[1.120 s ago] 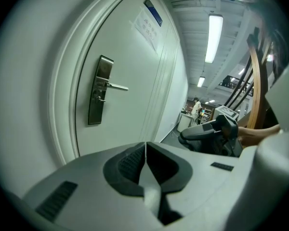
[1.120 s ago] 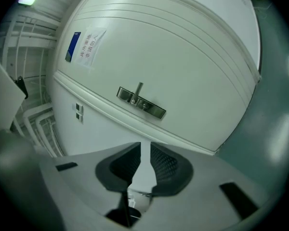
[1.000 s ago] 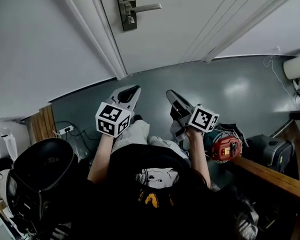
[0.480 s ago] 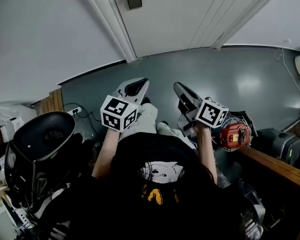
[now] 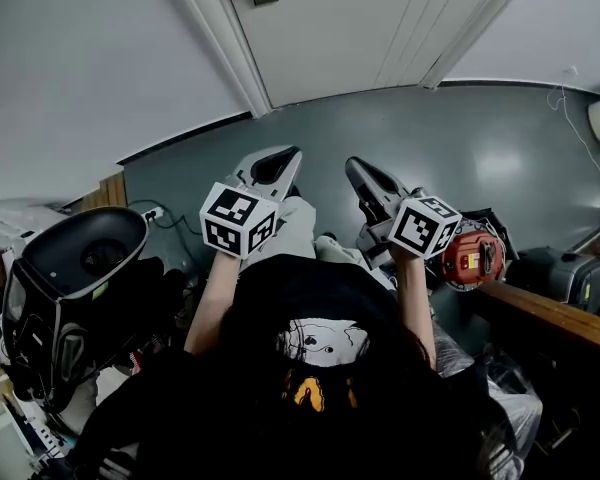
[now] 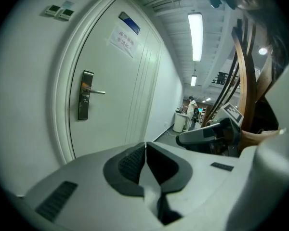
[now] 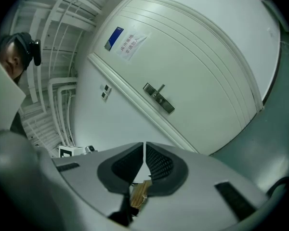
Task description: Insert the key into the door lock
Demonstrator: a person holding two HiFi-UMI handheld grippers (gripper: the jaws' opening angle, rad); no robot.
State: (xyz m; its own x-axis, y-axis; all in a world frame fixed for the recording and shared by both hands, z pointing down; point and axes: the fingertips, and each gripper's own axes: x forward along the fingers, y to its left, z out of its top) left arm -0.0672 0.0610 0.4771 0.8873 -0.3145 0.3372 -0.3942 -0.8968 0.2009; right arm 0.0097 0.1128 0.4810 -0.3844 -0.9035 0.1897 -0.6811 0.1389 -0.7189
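A white door (image 5: 360, 28) set in a white wall fills the far side of the room, above a grey floor (image 5: 480, 148). The door lock (image 6: 85, 95) is a dark upright plate with a silver lever handle (image 6: 97, 92) sticking out sideways. Higher on the door are a paper notice (image 6: 123, 40) and a small blue sign (image 6: 129, 23).

The key (image 7: 139, 192) is in the right gripper (image 7: 144, 146). Only a short brass-coloured strip of it shows, low in the slot behind the dark ribbed pads (image 7: 159, 163). Its long axis runs along the jaws, toward the door and leaning slightly sideways. Which end is the tip cannot be told. The jaws are drawn almost together, with a thin slit left at their tips, and they clamp the key between them. The key is well apart from the lock, which in the right gripper view stands beyond the jaw tips.

The left gripper (image 6: 145, 146) has its jaws pressed together with nothing between them. It also faces the door, with the lock off to its left.

From the head view, the person in a black shirt (image 5: 315, 348) holds both grippers side by side at waist level. A black helmet-like object (image 5: 80, 288) lies to the left. A red device (image 5: 470, 258) and a wooden rail (image 5: 555, 318) lie to the right.
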